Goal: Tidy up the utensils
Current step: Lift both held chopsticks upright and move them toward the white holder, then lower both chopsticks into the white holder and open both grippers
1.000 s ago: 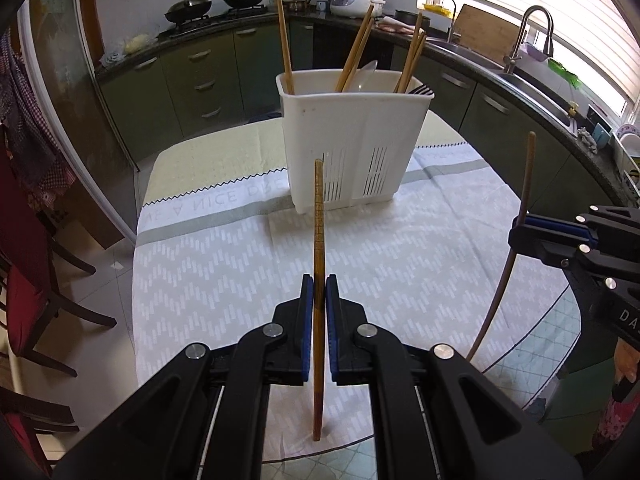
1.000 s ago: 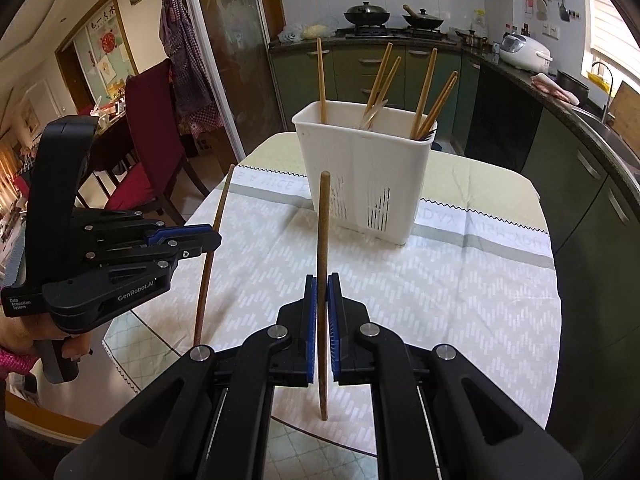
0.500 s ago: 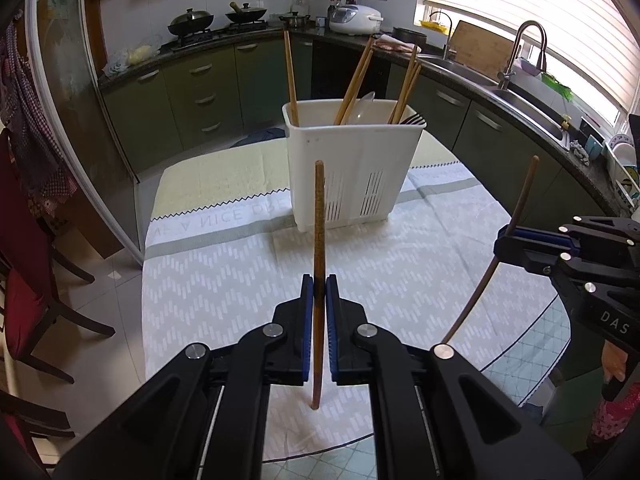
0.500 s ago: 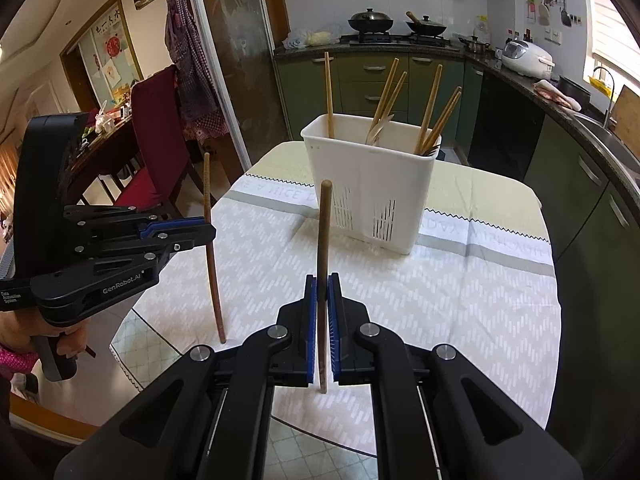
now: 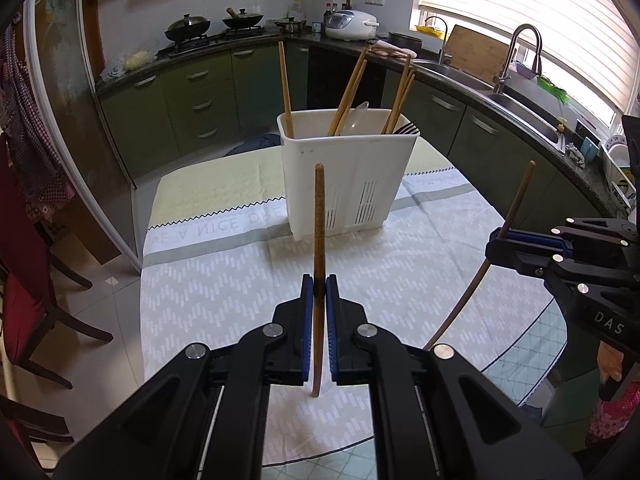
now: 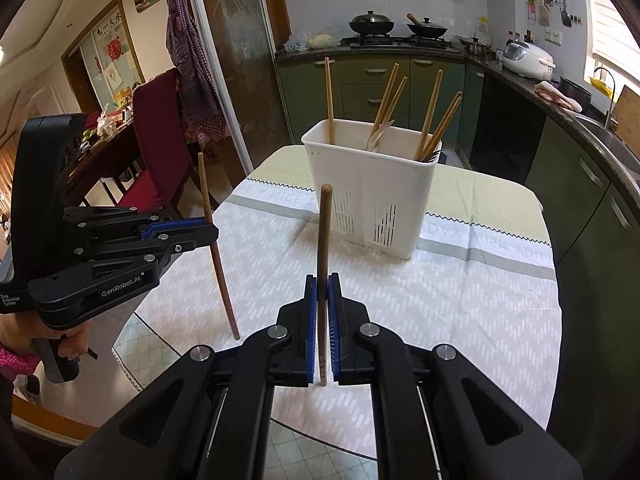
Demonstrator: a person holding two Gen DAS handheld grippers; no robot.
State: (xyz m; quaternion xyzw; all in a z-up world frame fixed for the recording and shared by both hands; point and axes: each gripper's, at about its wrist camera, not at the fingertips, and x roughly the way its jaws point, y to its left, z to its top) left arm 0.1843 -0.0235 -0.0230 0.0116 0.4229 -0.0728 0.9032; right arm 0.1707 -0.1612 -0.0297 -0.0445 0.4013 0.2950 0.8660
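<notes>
The left tool (image 5: 319,296) pinches one wooden chopstick (image 5: 319,216) upright above the worktop's (image 5: 224,280) near edge; the right tool (image 6: 322,292) pinches another chopstick (image 6: 323,232) likewise. The white utensil caddy (image 5: 344,176), holding chopsticks, a spoon and a fork, stands toward the worktop's far edge.

Left tongs (image 5: 319,292) clamping upright chopstick (image 5: 319,216)

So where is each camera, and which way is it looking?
Left wrist: sits on the left gripper, looks along its chopstick at the white holder; the right gripper shows at the right.
Right wrist: sits on the right gripper, faces the same holder; the left gripper and a hand show at the left.
Shared: holder, tablecloth, both grippers.
</notes>
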